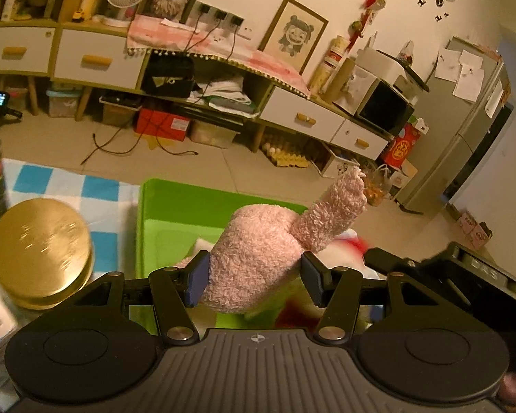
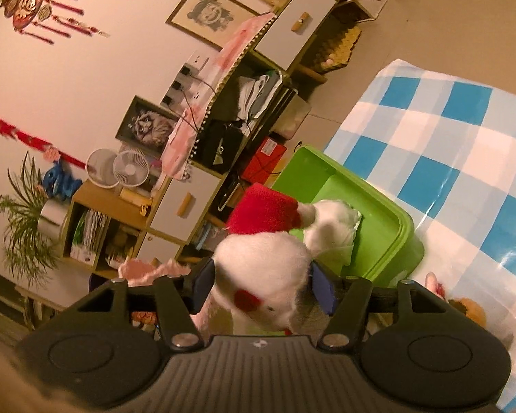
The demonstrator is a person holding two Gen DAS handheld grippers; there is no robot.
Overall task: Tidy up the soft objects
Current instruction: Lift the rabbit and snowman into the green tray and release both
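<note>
Two grippers each carry a soft toy over the green bin (image 1: 175, 203), which sits at the edge of the blue-checked tablecloth (image 2: 447, 144). Left gripper (image 1: 254, 280) is clamped on a pink plush (image 1: 254, 254), both pads pressed into its fuzzy body, one limb sticking up to the right, with a gold lid (image 1: 39, 258) near its left side. Right gripper (image 2: 263, 287) has a white plush (image 2: 261, 265) with a red hat between its part-open pads, which touch its sides above the bin's near rim.
</note>
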